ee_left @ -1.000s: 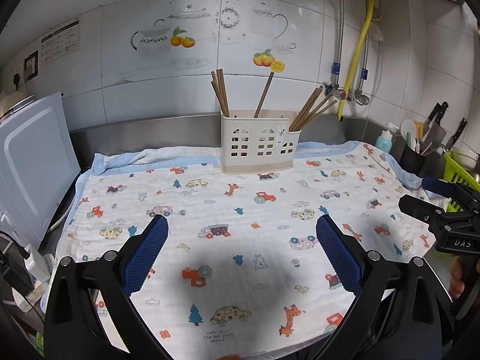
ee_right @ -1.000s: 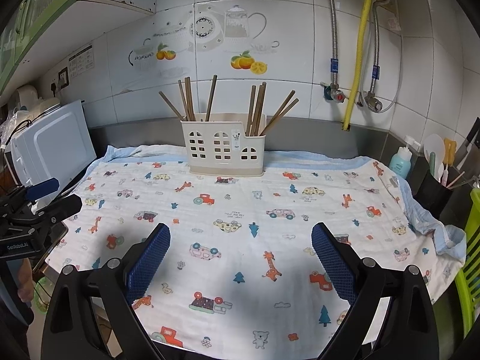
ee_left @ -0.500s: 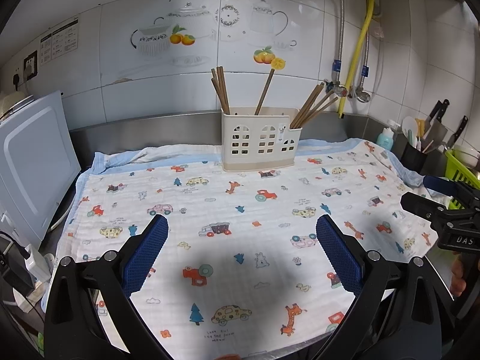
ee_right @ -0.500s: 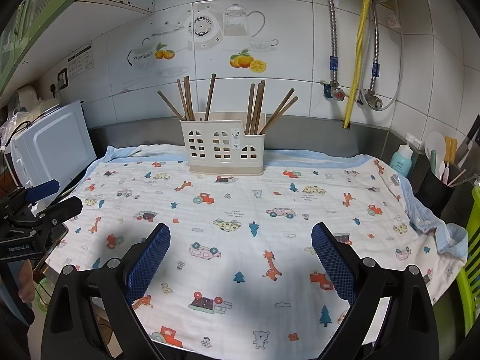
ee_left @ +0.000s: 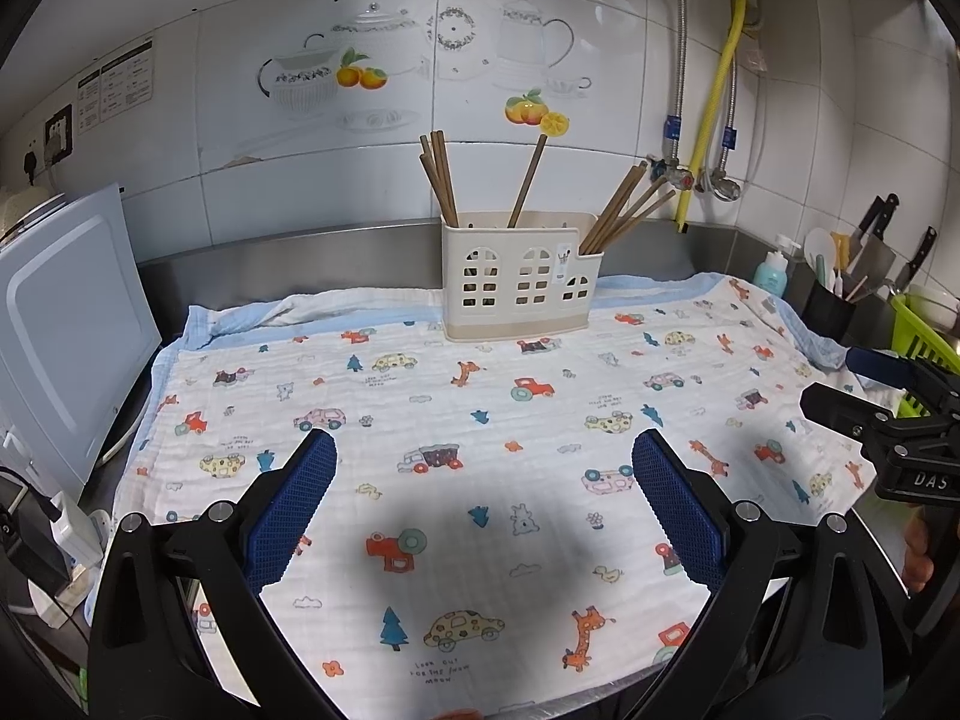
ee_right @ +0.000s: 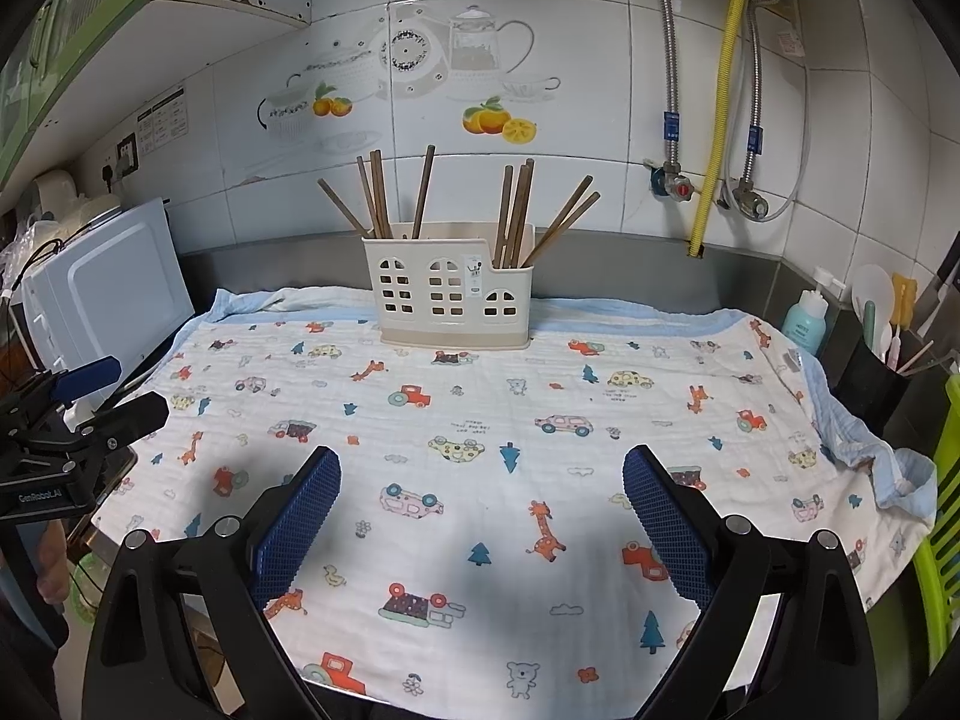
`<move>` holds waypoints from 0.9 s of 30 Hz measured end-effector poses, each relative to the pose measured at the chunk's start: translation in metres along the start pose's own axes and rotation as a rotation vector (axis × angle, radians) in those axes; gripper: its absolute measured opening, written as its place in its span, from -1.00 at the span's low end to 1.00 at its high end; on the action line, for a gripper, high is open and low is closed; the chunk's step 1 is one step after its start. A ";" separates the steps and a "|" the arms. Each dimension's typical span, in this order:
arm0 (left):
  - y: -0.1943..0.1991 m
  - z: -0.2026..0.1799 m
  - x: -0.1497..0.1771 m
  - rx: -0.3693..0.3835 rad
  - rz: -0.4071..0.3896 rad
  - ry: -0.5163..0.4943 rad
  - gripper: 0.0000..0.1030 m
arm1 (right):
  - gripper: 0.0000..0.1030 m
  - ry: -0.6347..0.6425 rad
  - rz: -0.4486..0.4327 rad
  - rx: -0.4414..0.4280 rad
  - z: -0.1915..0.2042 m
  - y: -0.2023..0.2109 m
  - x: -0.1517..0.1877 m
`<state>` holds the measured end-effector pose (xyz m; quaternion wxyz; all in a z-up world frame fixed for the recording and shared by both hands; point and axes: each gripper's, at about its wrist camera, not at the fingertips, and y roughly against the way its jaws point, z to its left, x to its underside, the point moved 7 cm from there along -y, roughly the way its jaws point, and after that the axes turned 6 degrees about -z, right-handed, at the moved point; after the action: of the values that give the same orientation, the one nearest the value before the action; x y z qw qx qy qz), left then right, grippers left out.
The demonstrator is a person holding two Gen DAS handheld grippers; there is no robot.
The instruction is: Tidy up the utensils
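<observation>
On my left feed, the right gripper enters from the side with "DAS" in white on its black body; on my right feed, the left gripper shows "GenRobot.AI". The printed cloth, a crinkled white muslin with cartoon cars, giraffes and trees, carries small lettering I read as "LOOK OUT FOR THE SNOW MAN". Both of my tools are spread wide with nothing between them, their blue cross-hatched pads hovering over the near half of the cloth. The cream plastic utensil holder, pierced with house-shaped windows and bearing a small sticker too fine to read, stands at the cloth's far edge near the steel backsplash. Brown wooden chopsticks lean inside its compartments. A white microwave sits left.
</observation>
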<state>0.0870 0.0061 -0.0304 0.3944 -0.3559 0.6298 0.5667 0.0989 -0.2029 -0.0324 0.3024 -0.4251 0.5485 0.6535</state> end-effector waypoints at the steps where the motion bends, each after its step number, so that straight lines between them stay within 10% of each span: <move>1: 0.000 0.000 0.000 0.001 0.000 -0.001 0.90 | 0.79 0.001 0.000 0.001 0.000 0.000 0.000; 27: -0.006 0.000 0.007 0.008 0.010 0.004 0.90 | 0.79 0.002 -0.001 -0.009 0.003 -0.002 0.000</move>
<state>0.0892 0.0057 -0.0388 0.3916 -0.3522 0.6345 0.5657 0.1000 -0.1998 -0.0337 0.3002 -0.4272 0.5459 0.6552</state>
